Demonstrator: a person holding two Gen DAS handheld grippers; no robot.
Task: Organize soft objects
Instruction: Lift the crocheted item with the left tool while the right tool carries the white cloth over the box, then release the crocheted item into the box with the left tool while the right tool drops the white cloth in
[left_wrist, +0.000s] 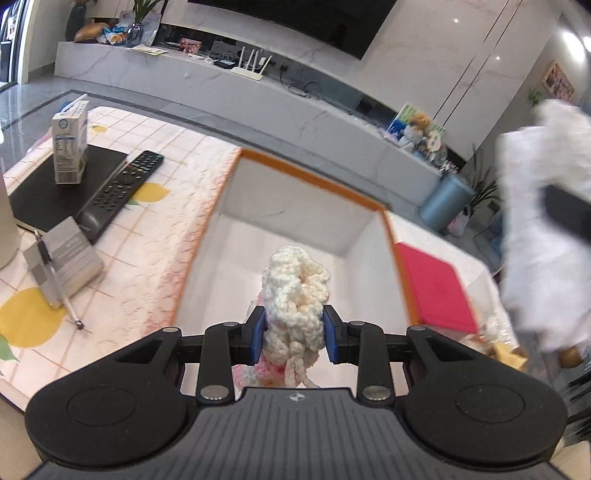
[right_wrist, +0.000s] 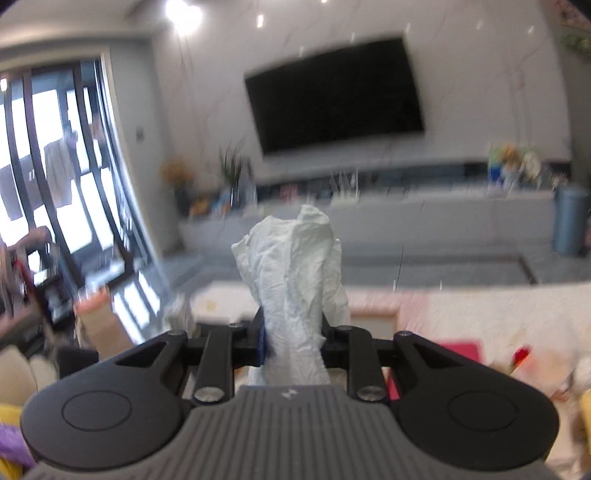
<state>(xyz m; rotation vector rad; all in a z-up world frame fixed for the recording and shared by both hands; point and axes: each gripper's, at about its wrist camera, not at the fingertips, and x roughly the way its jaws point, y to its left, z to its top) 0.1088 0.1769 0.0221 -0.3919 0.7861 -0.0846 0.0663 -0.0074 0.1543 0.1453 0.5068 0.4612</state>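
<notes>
Table under lemon-print cloth (left_wrist: 147, 236); orange-rimmed white box (left_wrist: 402, 280) stood open on it, remote (left_wrist: 122, 188) and carton (left_wrist: 68, 147) well to its left. Left gripper (left_wrist: 294, 336) hung over the box mouth, jaws closed on a cream crochet piece (left_wrist: 295, 291), a loose strand trailing below; that strand could snag on release. Right gripper (right_wrist: 291, 339) was raised clear, jaws pinched on crumpled white tissue (right_wrist: 291, 266); light grip, heavy blur, so it risked slipping or tearing short of the box.

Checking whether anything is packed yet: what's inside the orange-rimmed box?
The orange-rimmed box shows only bare white inner walls. Its near floor is hidden behind the crocheted piece, which the left gripper holds in front of it.
</notes>
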